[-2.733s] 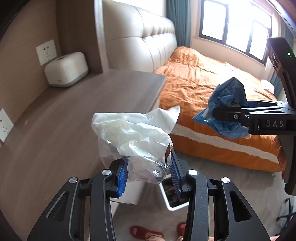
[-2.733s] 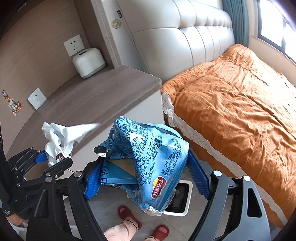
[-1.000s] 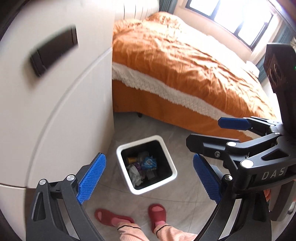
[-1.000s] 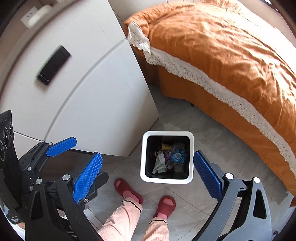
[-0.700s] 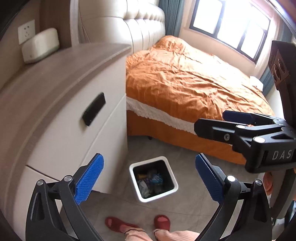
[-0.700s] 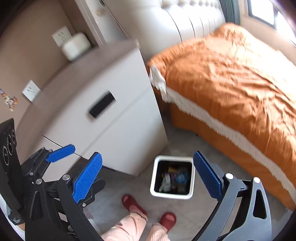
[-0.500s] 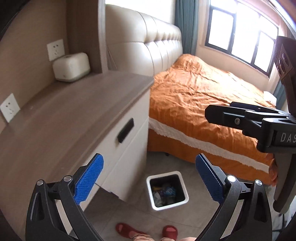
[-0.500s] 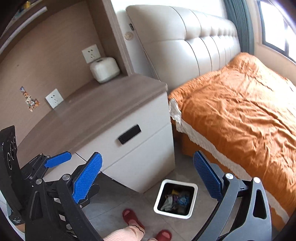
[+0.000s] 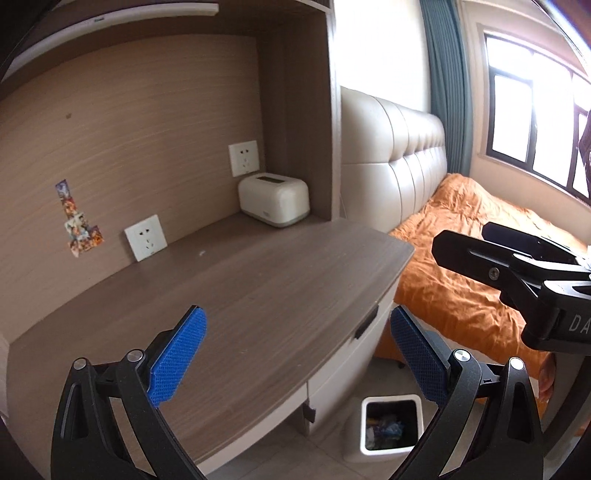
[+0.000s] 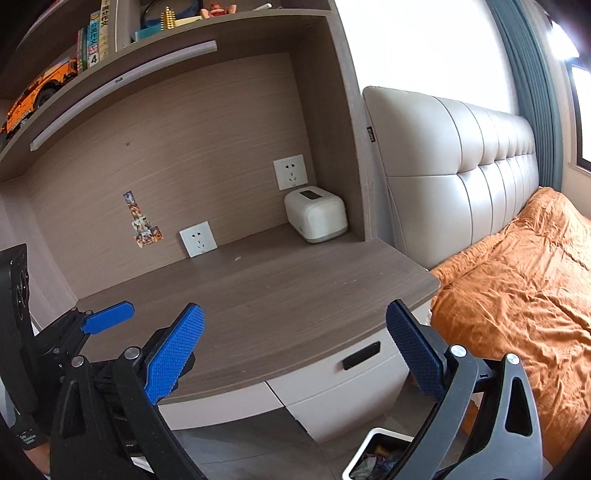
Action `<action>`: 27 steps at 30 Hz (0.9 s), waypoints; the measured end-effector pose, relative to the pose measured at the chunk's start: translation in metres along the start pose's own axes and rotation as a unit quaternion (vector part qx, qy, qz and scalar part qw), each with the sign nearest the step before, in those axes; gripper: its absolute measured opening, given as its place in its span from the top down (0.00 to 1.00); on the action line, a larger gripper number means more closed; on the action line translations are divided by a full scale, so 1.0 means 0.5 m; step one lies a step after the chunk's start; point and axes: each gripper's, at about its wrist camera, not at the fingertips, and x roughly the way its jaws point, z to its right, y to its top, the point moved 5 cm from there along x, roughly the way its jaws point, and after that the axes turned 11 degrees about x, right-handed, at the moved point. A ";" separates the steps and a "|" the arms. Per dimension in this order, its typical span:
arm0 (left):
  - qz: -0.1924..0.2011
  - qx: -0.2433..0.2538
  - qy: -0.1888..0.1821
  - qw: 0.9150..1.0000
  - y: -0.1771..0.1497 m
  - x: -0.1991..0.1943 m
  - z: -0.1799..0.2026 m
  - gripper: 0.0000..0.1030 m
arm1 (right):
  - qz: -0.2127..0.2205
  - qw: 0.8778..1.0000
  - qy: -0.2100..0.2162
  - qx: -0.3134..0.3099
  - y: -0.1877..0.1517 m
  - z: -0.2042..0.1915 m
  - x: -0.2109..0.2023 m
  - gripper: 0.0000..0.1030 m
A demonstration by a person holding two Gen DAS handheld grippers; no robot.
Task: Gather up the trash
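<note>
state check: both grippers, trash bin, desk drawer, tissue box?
left gripper: open, nothing between the pads
right gripper: open, nothing between the pads
trash bin: upright on the floor, no lid, trash inside
desk drawer: closed
tissue box: upright at the desk's back corner, no tissue sticking out

The setting was a home bedroom: a bed (image 10: 517, 280) under a rumpled orange cover stood against a padded cream headboard (image 10: 454, 173), beside a wood-topped bedside cabinet (image 9: 258, 295) with wall sockets (image 9: 243, 158). Books (image 10: 94, 33) and a toy truck (image 10: 37, 92) lined the shelf above; curtains (image 9: 447, 81) framed the window (image 9: 532, 122).
</note>
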 end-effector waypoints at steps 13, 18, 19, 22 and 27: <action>0.013 -0.020 0.010 1.000 -0.013 -0.020 -0.242 0.05 | 0.008 0.999 -0.004 -0.036 0.009 -0.214 0.093 0.05; 0.021 -0.024 0.007 0.999 -0.011 -0.021 -0.313 0.05 | 0.011 0.999 -0.012 -0.039 0.010 -0.271 0.119 0.05; 0.022 -0.023 0.007 0.999 -0.010 -0.020 -0.326 0.05 | 0.014 0.999 -0.014 -0.039 0.012 -0.281 0.122 0.05; 0.026 -0.023 0.008 0.999 -0.011 -0.024 -0.359 0.05 | 0.020 0.999 -0.018 -0.037 0.015 -0.306 0.130 0.05; 0.028 -0.024 0.026 0.999 -0.021 -0.025 -0.412 0.05 | 0.023 0.999 -0.020 -0.039 0.014 -0.345 0.149 0.05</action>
